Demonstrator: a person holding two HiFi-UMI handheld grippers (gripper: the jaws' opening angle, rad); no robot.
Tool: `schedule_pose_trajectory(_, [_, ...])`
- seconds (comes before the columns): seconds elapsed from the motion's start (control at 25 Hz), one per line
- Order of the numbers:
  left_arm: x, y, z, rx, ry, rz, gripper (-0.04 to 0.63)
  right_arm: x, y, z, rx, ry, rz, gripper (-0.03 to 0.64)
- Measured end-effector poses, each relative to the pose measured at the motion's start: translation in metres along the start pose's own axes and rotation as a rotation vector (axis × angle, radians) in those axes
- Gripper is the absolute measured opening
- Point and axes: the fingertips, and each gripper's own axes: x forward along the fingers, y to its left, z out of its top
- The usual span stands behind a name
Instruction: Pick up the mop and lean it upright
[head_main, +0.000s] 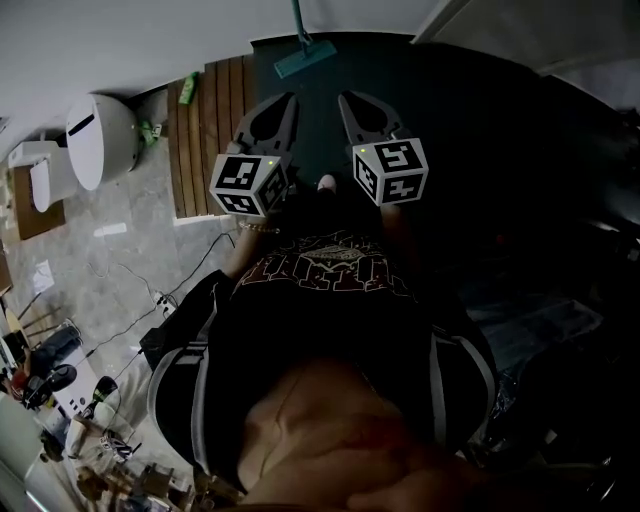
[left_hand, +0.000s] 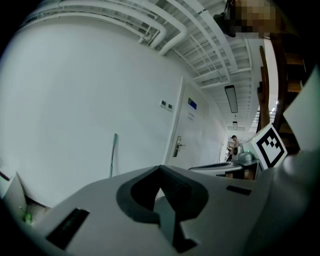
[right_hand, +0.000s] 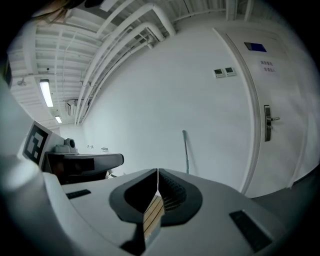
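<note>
The mop stands upright against the white wall, its teal head on the dark floor mat and its handle rising along the wall. In the left gripper view the mop handle shows as a thin pole left of the door. In the right gripper view the mop handle stands straight ahead. My left gripper and right gripper hang side by side in front of me, well short of the mop. Both are shut with nothing between the jaws.
A white door with a lever handle is right of the mop. A wooden slat platform and a white round appliance lie to the left. Cables trail over the grey floor. A person stands far down the corridor.
</note>
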Motion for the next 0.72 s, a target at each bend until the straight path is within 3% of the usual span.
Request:
schedule_pose_trajectory(0.4, [0.01, 0.034, 0.002, -0.041, -0.012, 0.047, 0.037, 0.031, -0.012, 0.01, -0.006, 0.005, 0.005, 0.02])
schedule_pose_trajectory(0.72, [0.051, 0.077, 0.021, -0.036, -0.005, 0.003, 0.037, 0.086, -0.02, 0.03, -0.014, 0.01, -0.003, 0.02])
